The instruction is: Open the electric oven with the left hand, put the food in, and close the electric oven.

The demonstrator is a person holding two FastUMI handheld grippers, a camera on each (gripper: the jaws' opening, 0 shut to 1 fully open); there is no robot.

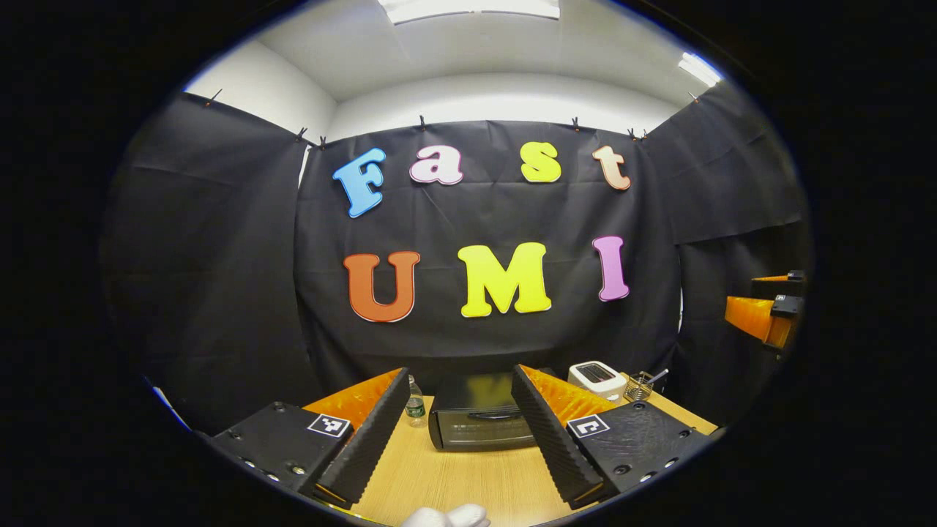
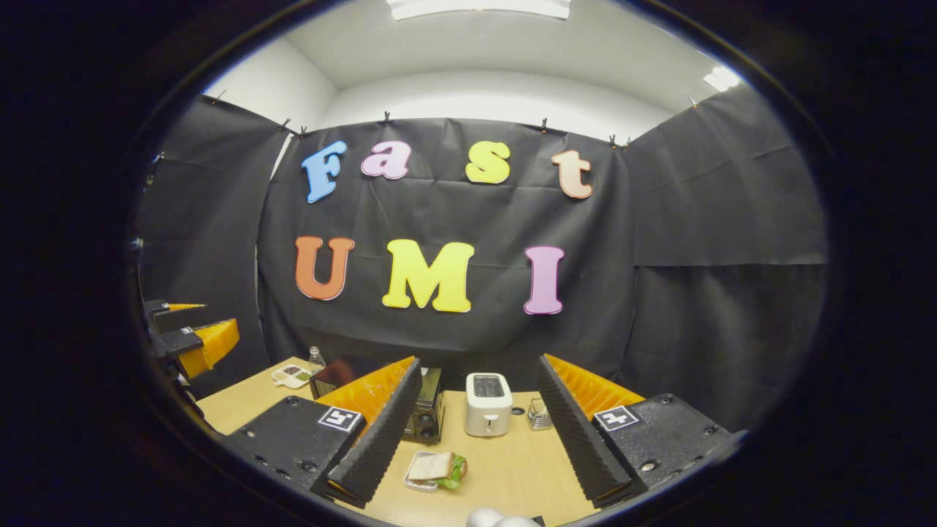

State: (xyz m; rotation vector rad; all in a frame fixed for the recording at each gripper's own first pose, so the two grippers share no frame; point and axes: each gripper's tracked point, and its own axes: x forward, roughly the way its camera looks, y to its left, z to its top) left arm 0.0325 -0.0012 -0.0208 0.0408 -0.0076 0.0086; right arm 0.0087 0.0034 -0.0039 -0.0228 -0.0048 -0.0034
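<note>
**Oven shut, food on surface, both grippers wide and empty**

While held above the wooden surface [image 1: 454, 476], left gripper [image 1: 460, 432] spread wide, nothing between its fingers. Electric oven [image 1: 479, 421] seen straight ahead between those fingers in the left gripper view, standing near the back of the surface against the black cloth wall, door closed, handle across the upper part of the door. Small bottle [image 1: 415, 402] just left of the oven. White toaster [image 1: 596, 378] to the right of the oven, with a small wire basket [image 1: 639, 386] beside it, something thin sticking out of the basket. Other gripper noted at the far right edge of that view, raised well above the surface.

Right gripper [image 2: 477, 432] likewise spread wide and holding nothing. Food, a sandwich [image 2: 438, 467] with green leaf showing, lying on a small plate [image 2: 417, 479] on the surface in front of the oven's right end, between the fingers and nearer the left one. Oven partly hidden behind that left finger in the right gripper view; control knobs visible on its right side. Toaster standing just right of the oven, a small glass jar [image 2: 539, 415] beside it. Bottle and a shallow tray [image 2: 291, 375] of mixed items at the far left of the surface. White object at the bottom edge of each view, too cut off to identify.
</note>
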